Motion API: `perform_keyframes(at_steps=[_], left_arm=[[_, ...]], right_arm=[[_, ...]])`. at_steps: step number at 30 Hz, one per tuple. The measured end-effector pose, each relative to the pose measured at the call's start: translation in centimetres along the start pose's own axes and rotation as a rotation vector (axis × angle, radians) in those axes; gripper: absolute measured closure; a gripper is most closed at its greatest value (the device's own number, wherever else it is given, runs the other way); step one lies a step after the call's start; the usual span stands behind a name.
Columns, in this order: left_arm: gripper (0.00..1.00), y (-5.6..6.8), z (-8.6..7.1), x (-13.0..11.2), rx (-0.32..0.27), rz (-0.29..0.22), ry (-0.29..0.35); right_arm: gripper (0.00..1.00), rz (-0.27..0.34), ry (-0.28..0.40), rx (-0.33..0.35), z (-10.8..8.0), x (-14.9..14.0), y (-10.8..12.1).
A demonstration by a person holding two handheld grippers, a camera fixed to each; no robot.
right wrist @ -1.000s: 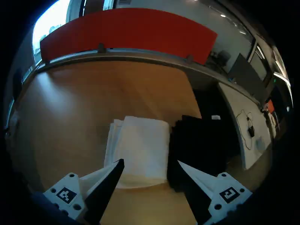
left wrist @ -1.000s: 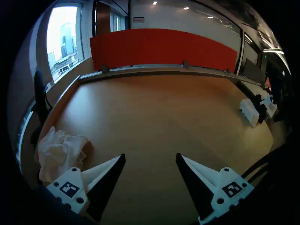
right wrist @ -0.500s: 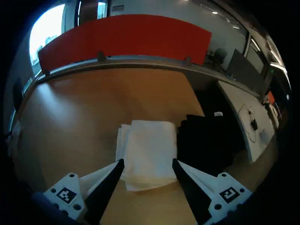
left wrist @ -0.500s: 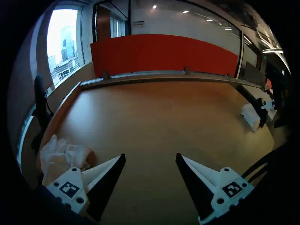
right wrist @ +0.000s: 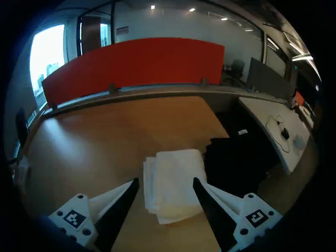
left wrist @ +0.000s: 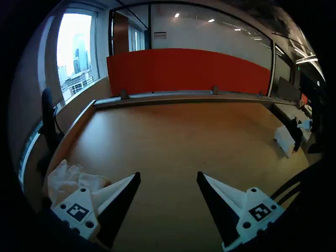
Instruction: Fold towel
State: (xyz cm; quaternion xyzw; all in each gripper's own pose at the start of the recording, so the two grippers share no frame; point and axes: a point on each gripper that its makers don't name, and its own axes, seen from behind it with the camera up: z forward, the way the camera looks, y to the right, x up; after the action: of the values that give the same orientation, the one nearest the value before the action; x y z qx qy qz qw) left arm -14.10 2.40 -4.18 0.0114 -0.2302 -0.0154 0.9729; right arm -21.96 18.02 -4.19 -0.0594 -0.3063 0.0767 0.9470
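1. Surroundings: a wooden table (left wrist: 176, 134) is bounded along its far edge by a red partition (left wrist: 189, 71). A window (left wrist: 77, 54) lies beyond the table's left edge.
2. Off the table's right edge, a dark mass (right wrist: 239, 161) sits just beside the folded towel; what it is cannot be told. A white desk (right wrist: 269, 122) carrying cables stands further right.
3. Obstructions: the bare wood ahead of the left gripper (left wrist: 168, 176) carries nothing.
4. Left gripper: fingers spread wide, holding nothing. A crumpled white cloth (left wrist: 69, 182) lies at the near left corner, just beside its left finger.
5. Folded towel (right wrist: 178, 185): a neat white stack at the table's right edge, near the front.
6. Right gripper (right wrist: 165, 181): fingers parted and gripping nothing. The towel lies between and just ahead of them, the right finger overlapping its edge; contact cannot be confirmed.
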Motion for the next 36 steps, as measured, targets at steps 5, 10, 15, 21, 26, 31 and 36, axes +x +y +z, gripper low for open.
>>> perform_keyframes(at_steps=[5,10,15,21,26,31,36], left_arm=[[0.0,-0.2,0.4,1.1,0.014,0.007,0.034],[0.0,-0.3,0.8,2.2,0.015,-0.01,0.063],[0.0,-0.8,1.1,3.6,0.023,-0.024,0.099],[0.0,-1.2,1.3,4.9,0.034,-0.035,0.132],[0.0,-1.3,1.3,5.6,0.036,-0.039,0.16],[0.0,-1.5,1.5,6.2,0.043,-0.044,0.177],[0.0,-1.6,1.6,7.2,0.046,-0.052,0.212]], right_arm=[[0.01,0.013,0.073,0.008,-0.6,0.8,-1.1],[0.01,0.02,0.153,0.013,-1.2,1.8,-2.3],[0.01,0.027,0.239,0.024,-2.1,3.0,-3.4],[0.01,0.036,0.288,0.03,-2.4,3.6,-4.0],[0.01,0.042,0.33,0.04,-2.7,4.6,-4.8],[0.01,0.056,0.384,0.062,-3.5,6.1,-6.0],[0.02,0.064,0.429,0.074,-4.1,7.4,-7.2]])
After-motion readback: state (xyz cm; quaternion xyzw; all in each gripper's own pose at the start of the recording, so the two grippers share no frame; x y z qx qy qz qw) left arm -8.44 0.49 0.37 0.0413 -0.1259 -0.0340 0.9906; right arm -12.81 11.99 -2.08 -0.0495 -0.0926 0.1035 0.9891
